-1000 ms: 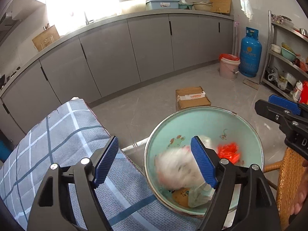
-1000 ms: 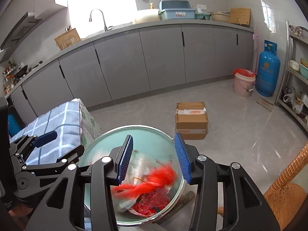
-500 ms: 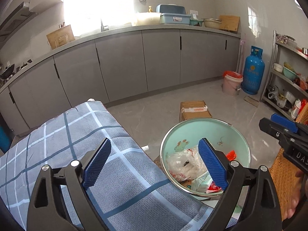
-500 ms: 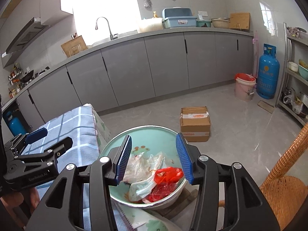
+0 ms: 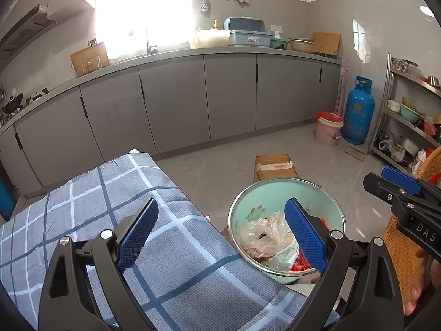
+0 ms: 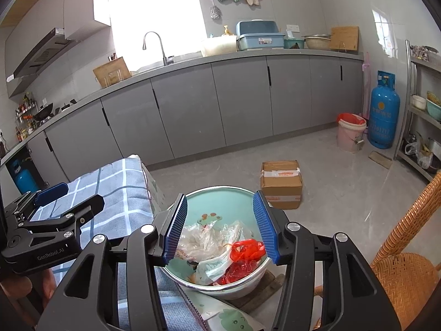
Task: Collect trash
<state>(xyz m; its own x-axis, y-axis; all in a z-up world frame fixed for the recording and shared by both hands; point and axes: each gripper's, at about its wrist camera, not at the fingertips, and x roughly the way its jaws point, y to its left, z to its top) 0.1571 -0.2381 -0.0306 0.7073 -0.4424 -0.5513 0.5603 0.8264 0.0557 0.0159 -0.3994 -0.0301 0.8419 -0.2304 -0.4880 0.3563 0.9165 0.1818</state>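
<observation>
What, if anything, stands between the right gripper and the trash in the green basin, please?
Nothing visible does. The right gripper hangs open and empty above the green basin, and the red bag and clear plastic lie uncovered inside.

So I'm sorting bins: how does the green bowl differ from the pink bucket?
The green bowl is wide, shallow and close, beside the checked cloth; the pink bucket is taller, narrower and far off on the floor by the gas cylinder. The bowl holds loose wrappers, unlined; the bucket has a red liner. Both are open-topped.
</observation>
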